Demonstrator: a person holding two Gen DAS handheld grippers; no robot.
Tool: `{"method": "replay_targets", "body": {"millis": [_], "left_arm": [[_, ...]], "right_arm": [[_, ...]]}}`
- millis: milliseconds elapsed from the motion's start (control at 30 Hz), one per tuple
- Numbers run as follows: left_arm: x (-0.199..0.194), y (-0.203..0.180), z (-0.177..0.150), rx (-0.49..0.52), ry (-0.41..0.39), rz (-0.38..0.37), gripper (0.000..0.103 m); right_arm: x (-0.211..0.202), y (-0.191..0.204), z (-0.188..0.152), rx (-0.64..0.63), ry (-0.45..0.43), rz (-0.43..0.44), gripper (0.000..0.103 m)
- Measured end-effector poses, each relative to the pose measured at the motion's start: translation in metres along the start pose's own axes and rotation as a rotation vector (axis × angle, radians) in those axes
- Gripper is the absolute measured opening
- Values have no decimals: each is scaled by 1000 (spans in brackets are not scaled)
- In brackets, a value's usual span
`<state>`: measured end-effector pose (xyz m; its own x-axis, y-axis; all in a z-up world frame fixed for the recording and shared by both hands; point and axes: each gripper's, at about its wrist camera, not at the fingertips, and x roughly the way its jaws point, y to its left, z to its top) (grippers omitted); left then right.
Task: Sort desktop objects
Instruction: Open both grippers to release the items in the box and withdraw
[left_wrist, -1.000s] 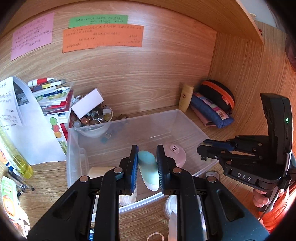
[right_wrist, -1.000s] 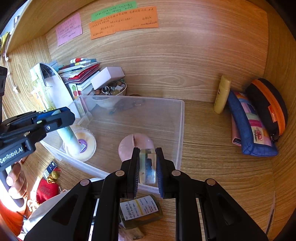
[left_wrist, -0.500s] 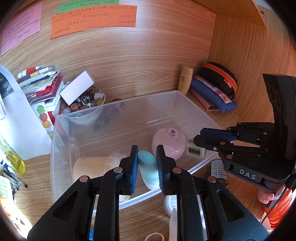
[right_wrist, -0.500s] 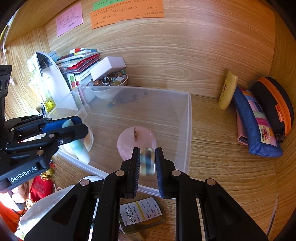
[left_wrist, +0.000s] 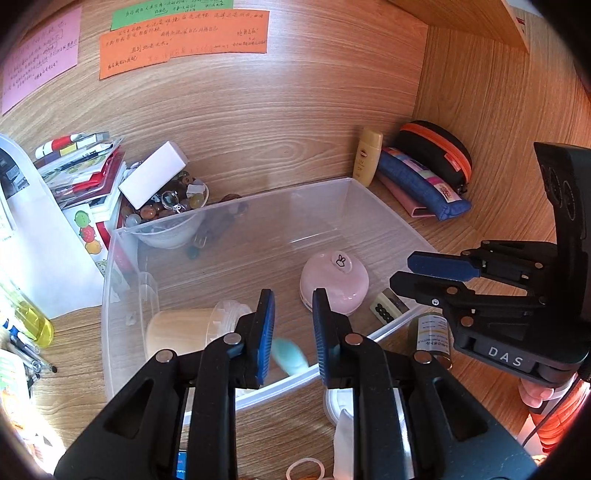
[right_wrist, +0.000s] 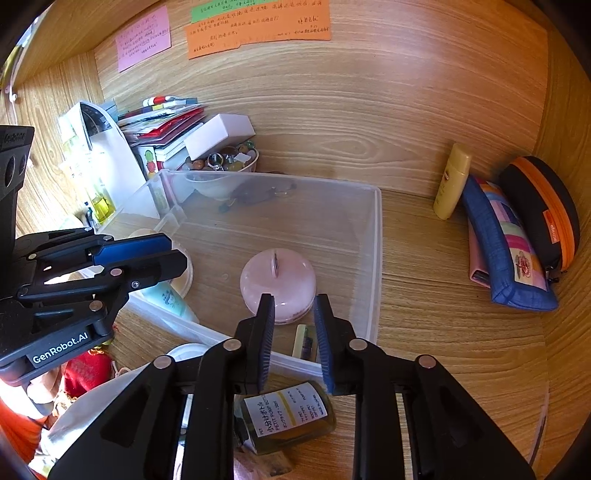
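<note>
A clear plastic bin (left_wrist: 384, 218) (right_wrist: 376, 258) sits on the desk. Inside it lie a pink round case (left_wrist: 334, 282) (right_wrist: 279, 282), a tape roll (left_wrist: 181, 332), a mint-green tube (left_wrist: 290, 356) (right_wrist: 170, 301) and a small pale block with dark dots (left_wrist: 386, 308) (right_wrist: 306, 343). My left gripper (left_wrist: 290, 332) is open and empty above the bin's near wall, the tube below it. My right gripper (right_wrist: 293, 332) is open and empty over the bin's near right corner, the block just beneath it.
A small amber labelled bottle (right_wrist: 291, 415) (left_wrist: 432, 338) lies outside the bin's near wall. A bowl of beads (left_wrist: 166, 210), a white box and stacked booklets stand at the back left. A yellow tube (right_wrist: 452, 181), a blue pouch (right_wrist: 502, 243) and a black-orange case lie at the right.
Both grippers opened. The left let go of the mint-green tube and the right let go of the small block; both now lie in the bin.
</note>
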<state>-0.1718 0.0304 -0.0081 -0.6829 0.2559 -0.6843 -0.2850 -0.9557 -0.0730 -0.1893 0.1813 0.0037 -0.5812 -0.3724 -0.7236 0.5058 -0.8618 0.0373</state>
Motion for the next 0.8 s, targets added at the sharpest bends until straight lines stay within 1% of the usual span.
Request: {"method": "replay_targets", "body": {"millis": [67,133,200,233,300,367,400,433,467,533,600,633,667,700,800], "left_arm": [[-2,0,1,1,-4,-4,29],[-5,-1,1,5,-5,-14,34],[-9,-2,2,6,-12,-20,34],[-12,-2,3,8,-16,-19,35],[-16,-4,4,6,-26,-16,40],[-21,-5,4,4,-39,-5,52],[-23,-5,4,6,-45,1,54],[-26,-6,4,8,-49,8,57],[-28,-6,4,8,-53,14,62],[-33,-5,4,2,-58,22,66],[-38,-3,3,-5,-58,29,66],[-40,-2,3,-10,-58,37,71],[-43,0,2,-16,-60,47,82],[-46,2,1,-24,-67,52,86],[-55,6,-6,-31,-75,74,88]], "right_arm": [[-3,1,-1,-2,-5,-1,30],[-7,2,-1,-4,-16,0,44],[-11,5,-2,-12,-27,-7,48],[-13,6,-3,-16,-32,-10,49],[-17,8,-3,-21,-39,-12,50],[-21,9,-3,-27,-46,-14,52],[-23,10,-3,-28,-50,-16,54],[-25,11,-4,-28,-56,-19,59],[-27,11,-4,-29,-62,-23,61],[-31,13,-5,-32,-71,-29,68],[-33,14,-7,-33,-76,-33,71],[-35,14,-8,-33,-75,-33,73],[-36,15,-9,-31,-75,-32,75],[-37,15,-10,-29,-77,-29,78],[-41,15,-15,-31,-77,-28,79]]}}
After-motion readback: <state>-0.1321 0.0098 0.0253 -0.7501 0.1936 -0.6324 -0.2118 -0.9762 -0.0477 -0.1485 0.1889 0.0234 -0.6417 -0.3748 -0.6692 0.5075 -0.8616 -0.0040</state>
